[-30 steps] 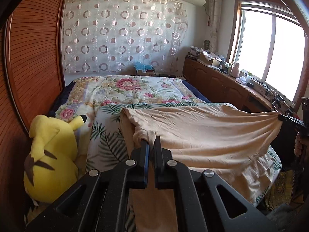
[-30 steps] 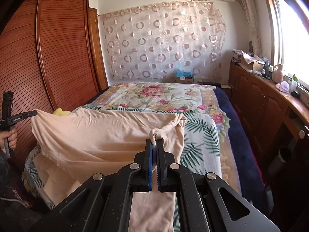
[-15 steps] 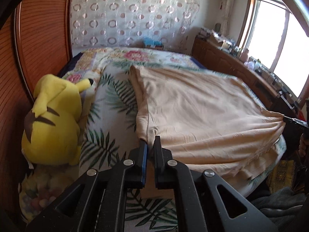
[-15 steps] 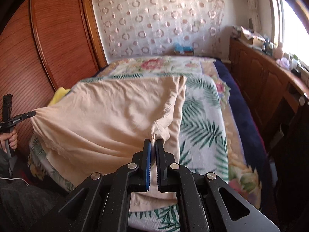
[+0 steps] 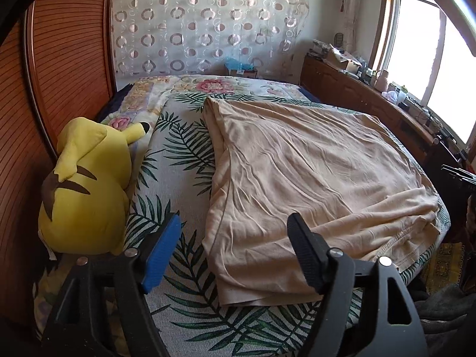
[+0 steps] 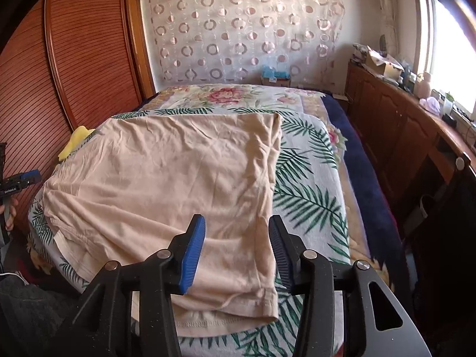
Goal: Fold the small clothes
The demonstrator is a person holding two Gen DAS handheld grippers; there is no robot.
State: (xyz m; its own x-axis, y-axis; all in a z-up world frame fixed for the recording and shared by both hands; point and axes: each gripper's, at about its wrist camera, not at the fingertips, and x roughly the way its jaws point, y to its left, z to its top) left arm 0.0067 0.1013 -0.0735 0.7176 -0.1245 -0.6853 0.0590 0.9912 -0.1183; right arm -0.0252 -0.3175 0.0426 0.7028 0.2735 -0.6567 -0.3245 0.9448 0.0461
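Now that both grippers have just been opening, the peach cloth (image 5: 297, 178) lies spread on the bed (image 5: 184, 267), folded over once, I think. The left gripper (image 5: 232, 255) stands wide open and holds nothing. The right gripper (image 6: 236, 253) is about half open and holds nothing too. To do this step well, let go cleanly and lift away without dragging the cloth, so the fold stays flat. Then look for good corners for the next fold. The near edge of the cloth lies under and between the left fingers (image 5: 160, 250). On the right, its near corner lies between and below the fingers, not pinched. A yellow plush toy (image 5: 86, 190) sits beside the cloth, apart from it.
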